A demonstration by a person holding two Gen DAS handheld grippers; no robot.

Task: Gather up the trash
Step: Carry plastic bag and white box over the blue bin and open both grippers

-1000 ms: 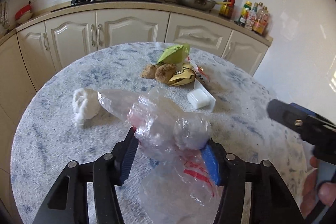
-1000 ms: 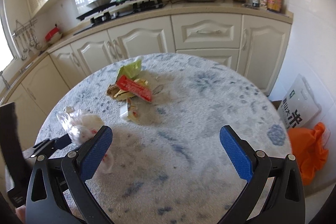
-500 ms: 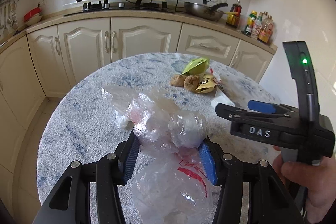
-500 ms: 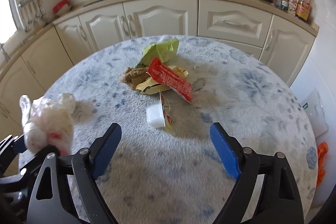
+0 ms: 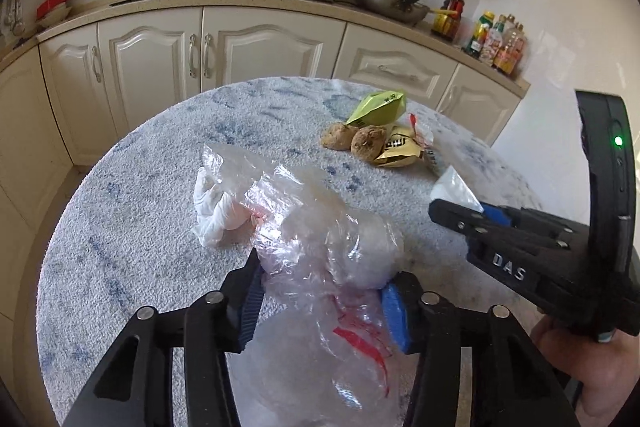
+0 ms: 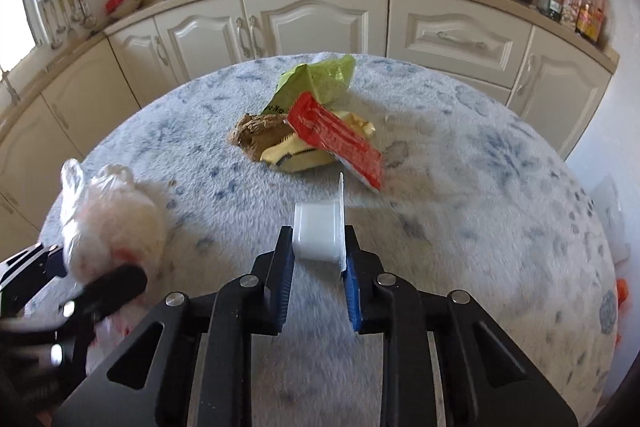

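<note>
Gripping crinkled clear plastic bag [image 5: 332, 251] — left tool [image 5: 320, 301], right tool [image 6: 318, 269] pinching white cup [image 6: 318, 233]

bright daylight, fisheye edges, slight blur

The clear plastic bag [image 5: 328, 255] is cut off by the bottom edge at 6 o'clock in the left wrist view. In the right wrist view it is blurred at 9 o'clock. An orange thing [image 6: 621, 289] at 3 o'clock is almost hidden behind the table [image 6: 480, 227].
</note>
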